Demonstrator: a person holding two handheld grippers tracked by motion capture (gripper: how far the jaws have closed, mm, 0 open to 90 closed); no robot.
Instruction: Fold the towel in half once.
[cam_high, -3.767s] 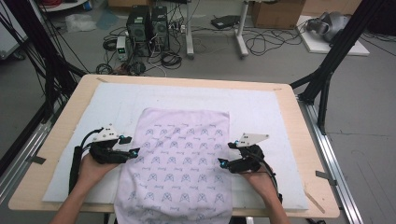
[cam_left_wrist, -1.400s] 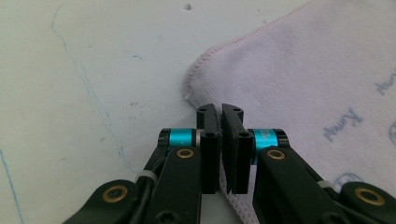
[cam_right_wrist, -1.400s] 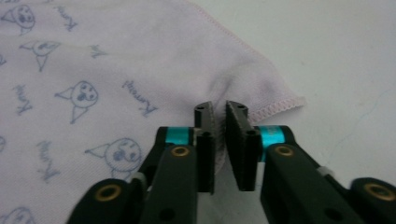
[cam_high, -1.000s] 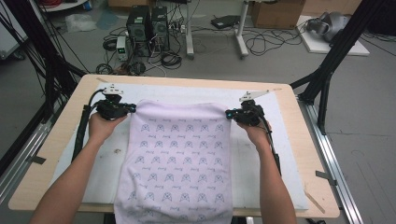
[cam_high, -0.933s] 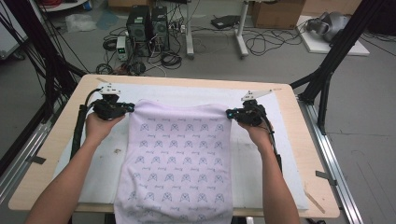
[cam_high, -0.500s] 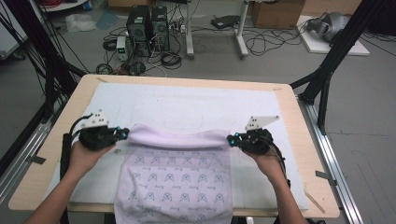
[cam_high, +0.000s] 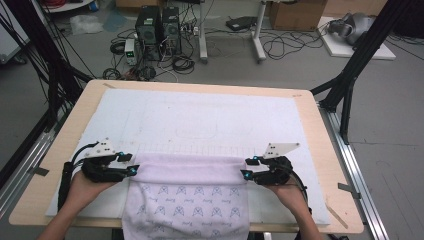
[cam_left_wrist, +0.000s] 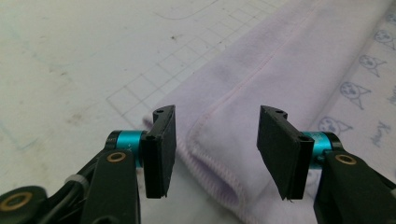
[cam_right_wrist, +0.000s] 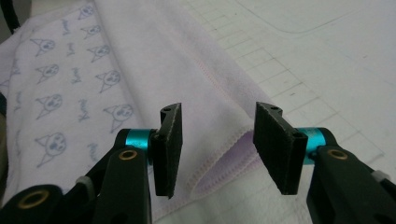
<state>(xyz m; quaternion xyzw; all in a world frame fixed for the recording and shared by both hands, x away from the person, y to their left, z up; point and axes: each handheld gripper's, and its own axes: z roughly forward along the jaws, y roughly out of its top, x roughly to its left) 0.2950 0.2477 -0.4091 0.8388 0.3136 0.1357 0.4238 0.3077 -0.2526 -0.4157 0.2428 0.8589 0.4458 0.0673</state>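
A pale lilac towel (cam_high: 187, 195) with small printed faces lies on the white mat, its far part folded back over itself into a plain band (cam_high: 190, 167). My left gripper (cam_high: 134, 170) is at the band's left end and my right gripper (cam_high: 245, 169) at its right end. Both have just been opening. In the left gripper view the jaws (cam_left_wrist: 212, 149) stand apart around the folded corner (cam_left_wrist: 210, 140), with the pads off the cloth. The right gripper (cam_right_wrist: 215, 144) also stands open around its towel corner (cam_right_wrist: 224, 154).
The white gridded mat (cam_high: 210, 120) covers a wooden table (cam_high: 320, 130). The towel's near end hangs over the front edge. Black frame legs (cam_high: 350, 75) stand at both sides, with computers (cam_high: 160, 25) and cables on the floor beyond.
Both grippers carried the towel's far edge from the back of the mat toward the person, folding it over. Their jaws, shut on the corners before, now stand apart.
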